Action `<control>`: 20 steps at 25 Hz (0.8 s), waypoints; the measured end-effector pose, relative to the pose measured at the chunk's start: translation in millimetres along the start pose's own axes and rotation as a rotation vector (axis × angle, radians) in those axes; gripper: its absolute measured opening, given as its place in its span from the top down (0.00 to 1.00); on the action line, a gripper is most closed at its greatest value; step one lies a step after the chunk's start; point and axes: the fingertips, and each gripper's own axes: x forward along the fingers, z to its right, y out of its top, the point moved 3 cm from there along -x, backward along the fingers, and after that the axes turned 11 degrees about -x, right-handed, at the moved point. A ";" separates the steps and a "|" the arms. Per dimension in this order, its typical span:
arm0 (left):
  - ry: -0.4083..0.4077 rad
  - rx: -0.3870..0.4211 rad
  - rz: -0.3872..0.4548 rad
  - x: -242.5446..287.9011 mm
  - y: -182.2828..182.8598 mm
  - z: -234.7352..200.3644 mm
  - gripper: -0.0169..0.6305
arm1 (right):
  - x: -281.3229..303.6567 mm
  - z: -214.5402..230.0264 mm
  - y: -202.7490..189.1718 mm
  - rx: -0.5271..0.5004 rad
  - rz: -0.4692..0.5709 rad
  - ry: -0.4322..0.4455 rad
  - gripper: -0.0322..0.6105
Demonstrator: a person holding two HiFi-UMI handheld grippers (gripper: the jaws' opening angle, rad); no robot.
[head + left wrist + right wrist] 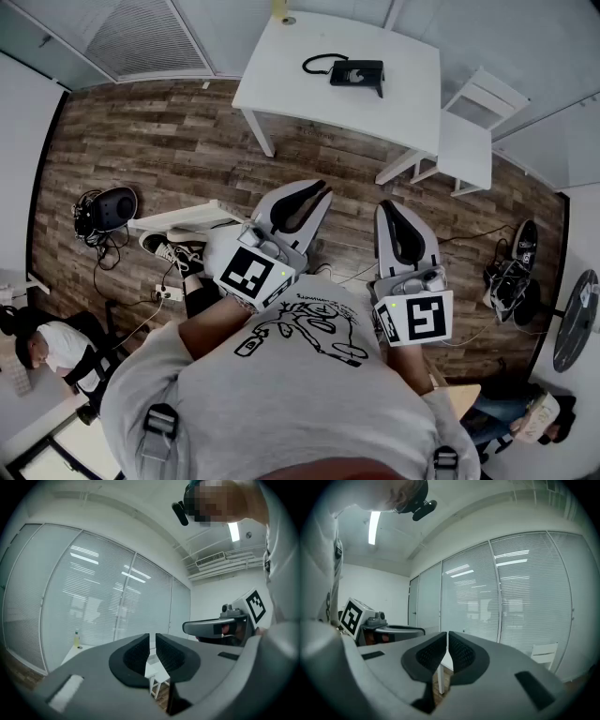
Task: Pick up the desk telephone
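A black desk telephone (356,72) with a coiled cord lies on the white table (281,75) far ahead in the head view. My left gripper (322,188) and right gripper (390,208) are held close to my chest, well short of the table, both shut with nothing between the jaws. The left gripper view has its gripper (153,637) pointing level at window blinds, with the table edge low behind the jaws. In the right gripper view that gripper (447,635) also faces the blinds; the phone is in neither gripper view.
A white chair (469,131) stands right of the table. A small bottle (280,9) sits at the table's far edge. A black bag and cables (105,212) lie on the wood floor at left, shoes and gear (511,272) at right. People sit at the lower corners.
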 end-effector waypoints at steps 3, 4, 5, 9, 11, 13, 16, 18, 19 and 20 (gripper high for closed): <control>-0.002 -0.007 0.003 1.6 0.4 -3.6 0.91 | 3.6 0.2 0.3 -0.004 -0.001 0.002 0.93; -0.004 -0.011 0.003 1.4 0.6 -5.0 0.91 | 5.0 -0.3 0.7 -0.005 -0.002 0.001 0.93; -0.006 -0.014 0.003 0.7 0.8 -6.5 0.91 | 6.6 -1.2 1.2 -0.006 -0.002 0.000 0.93; -0.016 -0.025 -0.001 -6.4 2.3 -15.0 0.91 | 15.2 -10.4 5.1 0.004 0.001 0.007 0.93; -0.018 -0.027 -0.003 -11.5 2.6 -21.9 0.91 | 20.9 -17.1 7.5 0.009 0.005 0.009 0.93; -0.017 -0.027 -0.006 -17.0 1.3 -29.6 0.91 | 26.1 -24.0 7.6 0.006 0.009 0.003 0.93; -0.009 -0.032 -0.018 -23.4 -3.2 -41.0 0.91 | 32.0 -31.9 3.0 0.015 0.005 -0.008 0.93; -0.003 -0.037 -0.028 -24.8 -5.5 -48.2 0.91 | 35.6 -33.9 -0.2 0.028 -0.001 -0.015 0.93; -0.002 -0.041 -0.033 -24.6 -6.2 -51.2 0.91 | 37.7 -33.9 -1.7 0.033 -0.005 -0.018 0.93; -0.001 -0.047 -0.036 -23.9 -6.8 -53.9 0.91 | 40.0 -33.4 -3.6 0.038 -0.009 -0.020 0.93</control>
